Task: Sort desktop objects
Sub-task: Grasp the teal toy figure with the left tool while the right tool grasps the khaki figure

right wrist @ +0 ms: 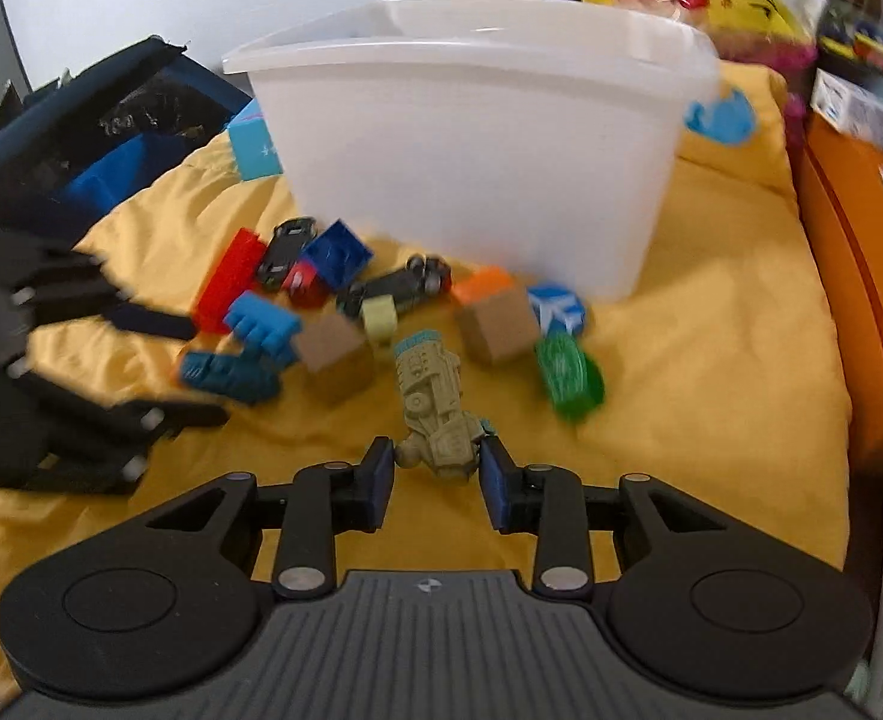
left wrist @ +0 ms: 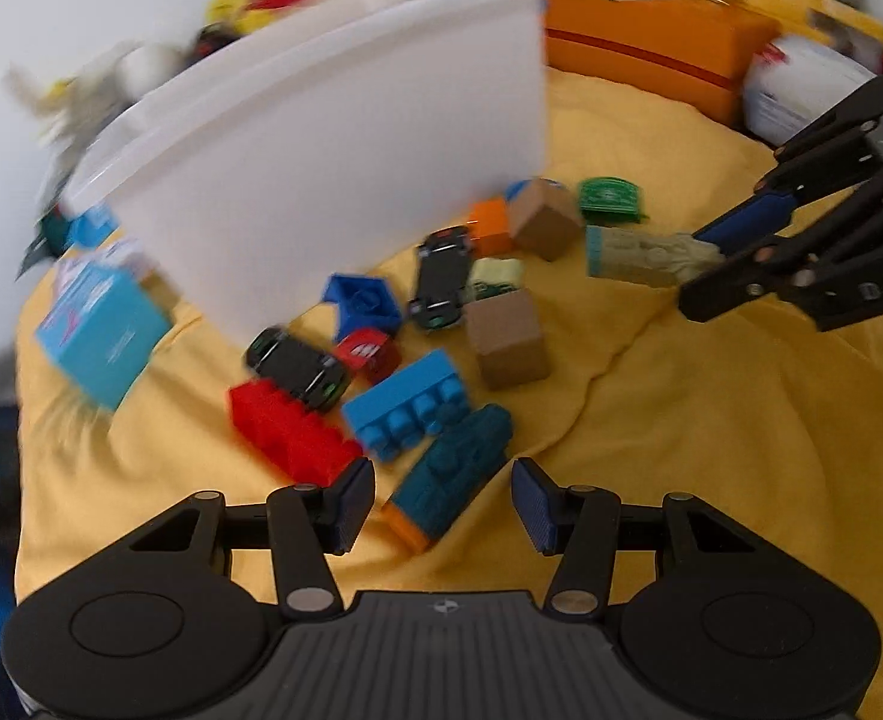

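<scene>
Several small toys lie on a yellow cloth (left wrist: pixel 711 420) in front of a white plastic bin (left wrist: pixel 345 180). My left gripper (left wrist: pixel 443 501) is open, its fingers on either side of a teal toy tank (left wrist: pixel 453 474) with an orange base. Beside it lie a blue brick (left wrist: pixel 408 405), a red brick (left wrist: pixel 288 429) and black toy cars (left wrist: pixel 297 366). My right gripper (right wrist: pixel 438 480) is open around the near end of an olive toy vehicle (right wrist: pixel 435 408), pads close to it. The right gripper also shows in the left wrist view (left wrist: pixel 705 264). The bin also shows in the right wrist view (right wrist: pixel 477 150).
Brown cubes (left wrist: pixel 510 339), a green toy (right wrist: pixel 567 375) and a blue pentagon piece (left wrist: pixel 360 303) lie among the toys. An orange box (left wrist: pixel 651 42) stands at the right, a light blue box (left wrist: pixel 102 330) left of the bin, and a dark bag (right wrist: pixel 81 138) at the far left.
</scene>
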